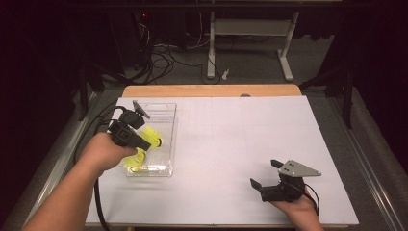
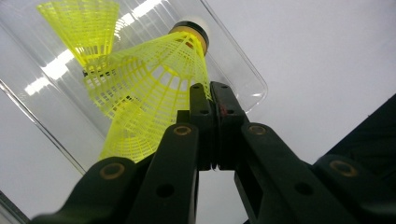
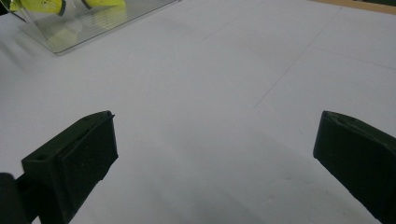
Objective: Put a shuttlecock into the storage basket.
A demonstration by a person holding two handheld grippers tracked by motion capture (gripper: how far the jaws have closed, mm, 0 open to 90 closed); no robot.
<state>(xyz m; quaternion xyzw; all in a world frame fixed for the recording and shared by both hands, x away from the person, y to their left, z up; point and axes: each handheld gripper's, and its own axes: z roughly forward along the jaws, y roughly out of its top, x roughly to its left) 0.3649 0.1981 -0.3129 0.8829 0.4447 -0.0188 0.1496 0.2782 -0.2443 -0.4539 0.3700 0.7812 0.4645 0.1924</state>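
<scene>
A clear plastic tray (image 1: 172,120) lies at the table's left and holds yellow mesh shuttlecocks. My left gripper (image 1: 146,141) reaches over it, jaws pressed together on the skirt rim of one yellow shuttlecock (image 1: 153,135). In the left gripper view the gripper (image 2: 210,91) pinches that skirt (image 2: 154,70), whose dark-banded cork (image 2: 189,29) points away from me. Two more yellow shuttlecocks (image 2: 79,23) (image 2: 128,133) rest in the tray (image 2: 252,79) behind and below it. My right gripper (image 1: 264,173) sits near the front right of the table, open, with nothing between its fingers (image 3: 74,158).
A white sheet (image 1: 240,139) covers the table, with a wooden edge (image 1: 211,90) at the back. The tray's corner (image 3: 70,32) shows far off in the right gripper view. A cable (image 1: 98,202) trails from the left gripper along the left edge. Desk legs stand beyond the table.
</scene>
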